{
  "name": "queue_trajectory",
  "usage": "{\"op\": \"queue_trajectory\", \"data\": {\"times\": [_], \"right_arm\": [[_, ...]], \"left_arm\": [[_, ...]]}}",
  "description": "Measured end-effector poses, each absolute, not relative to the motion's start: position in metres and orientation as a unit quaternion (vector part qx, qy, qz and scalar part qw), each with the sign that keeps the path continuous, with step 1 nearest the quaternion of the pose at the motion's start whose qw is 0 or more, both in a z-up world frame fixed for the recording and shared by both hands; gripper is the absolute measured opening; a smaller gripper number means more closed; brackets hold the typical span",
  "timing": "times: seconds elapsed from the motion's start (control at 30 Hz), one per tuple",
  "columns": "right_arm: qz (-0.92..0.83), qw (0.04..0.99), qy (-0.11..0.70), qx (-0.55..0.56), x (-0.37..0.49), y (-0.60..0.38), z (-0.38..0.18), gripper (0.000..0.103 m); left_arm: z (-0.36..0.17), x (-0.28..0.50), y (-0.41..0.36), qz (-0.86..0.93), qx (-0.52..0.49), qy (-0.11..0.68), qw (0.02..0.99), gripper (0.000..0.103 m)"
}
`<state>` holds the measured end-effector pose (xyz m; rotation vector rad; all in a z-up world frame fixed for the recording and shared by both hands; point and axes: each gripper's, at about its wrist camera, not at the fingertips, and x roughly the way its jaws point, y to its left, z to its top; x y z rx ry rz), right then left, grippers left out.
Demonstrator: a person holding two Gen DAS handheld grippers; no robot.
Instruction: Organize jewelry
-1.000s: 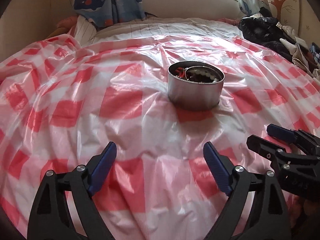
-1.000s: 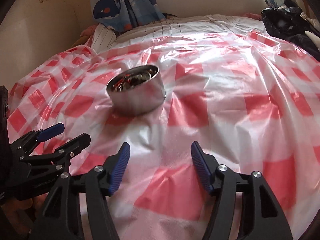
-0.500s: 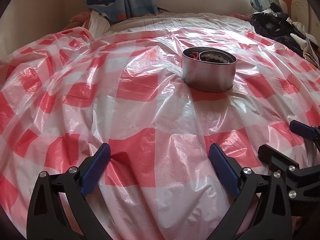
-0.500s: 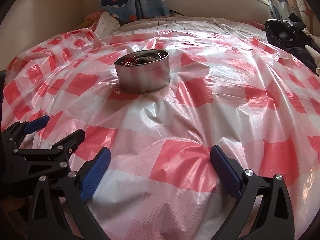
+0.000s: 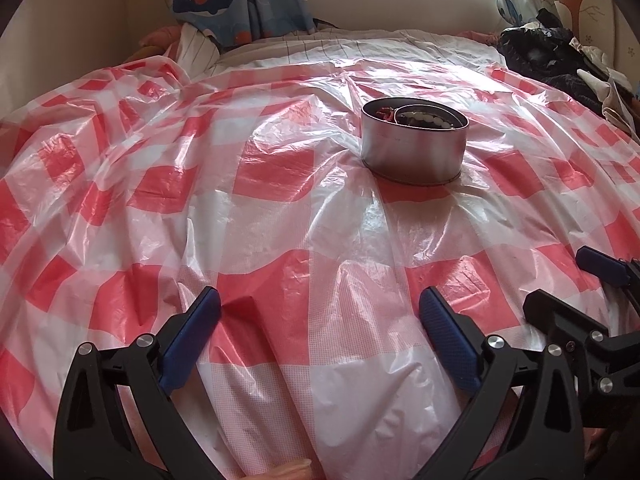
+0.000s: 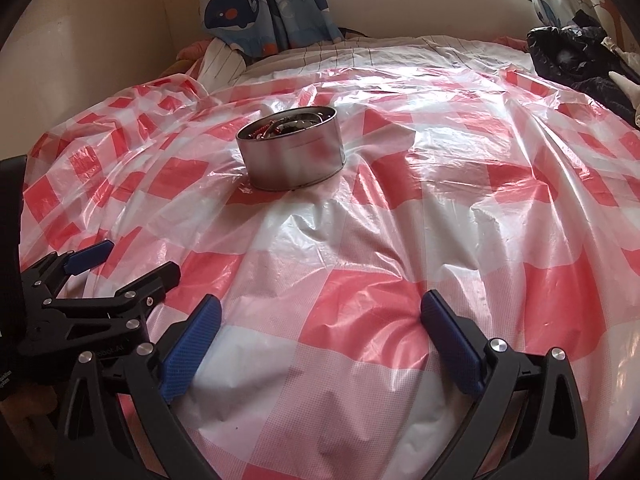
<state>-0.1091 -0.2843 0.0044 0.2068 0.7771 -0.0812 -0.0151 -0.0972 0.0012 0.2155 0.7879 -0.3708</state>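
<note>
Right hand-held gripper [image 6: 320,320] jaws wider than before; tin [image 6: 291,155] untouched.

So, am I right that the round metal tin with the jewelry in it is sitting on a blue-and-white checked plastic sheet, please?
Not quite: the plastic sheet is red-and-white checked, not blue-and-white, as both wrist views show. The round metal tin with the jewelry in it does sit on it.

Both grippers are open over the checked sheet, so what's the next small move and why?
Probably ease the right gripper forward toward the round tin. The jewelry sits inside it, no loose pieces show on the checked sheet, and both it and the left gripper are empty.
</note>
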Motion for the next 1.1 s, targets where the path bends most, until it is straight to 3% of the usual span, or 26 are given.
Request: {"op": "queue_trajectory", "data": {"times": [1.1], "right_arm": [[-0.061, 0.920, 0.380, 0.079, -0.108, -0.274, 0.004, 0.096]], "left_arm": [[-0.002, -0.015, -0.098, -0.173, 0.113, 0.387, 0.898, 0.096]]}}
